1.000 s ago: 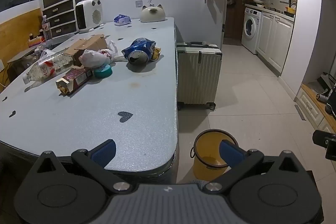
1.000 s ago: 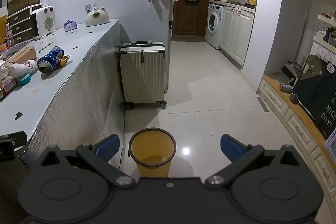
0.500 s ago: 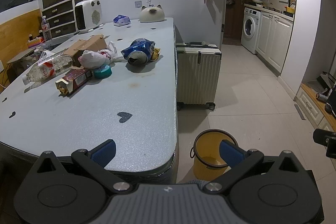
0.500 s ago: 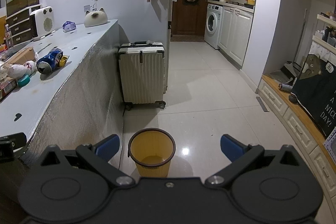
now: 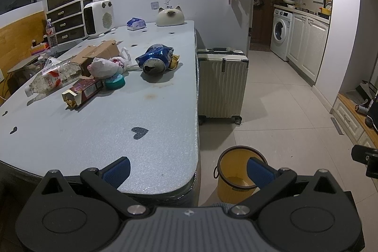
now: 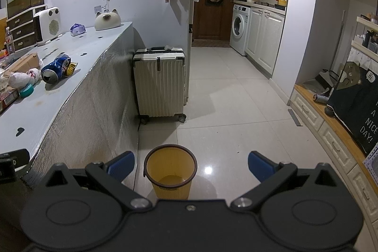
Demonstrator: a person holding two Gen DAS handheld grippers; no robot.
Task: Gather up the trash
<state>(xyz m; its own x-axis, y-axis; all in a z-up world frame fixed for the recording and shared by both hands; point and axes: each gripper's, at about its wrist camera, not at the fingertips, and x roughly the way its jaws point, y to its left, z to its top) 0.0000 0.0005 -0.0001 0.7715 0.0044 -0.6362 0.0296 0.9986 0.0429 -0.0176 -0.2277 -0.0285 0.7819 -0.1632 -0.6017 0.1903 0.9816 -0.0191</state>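
Trash lies on the grey table: a crushed blue can, a white crumpled bag, a plastic bottle, a snack box, a teal lid and a cardboard box. A yellow waste bin stands on the floor by the table's near corner; it also shows in the right wrist view. My left gripper is open and empty over the table's near edge. My right gripper is open and empty above the bin. The can also shows in the right wrist view.
A white suitcase stands against the table's far side. A heater, a cat-shaped object and drawers sit at the table's back. Kitchen cabinets and a washing machine line the right.
Both views have shifted only slightly; the grippers stay open and nothing on the table has moved.
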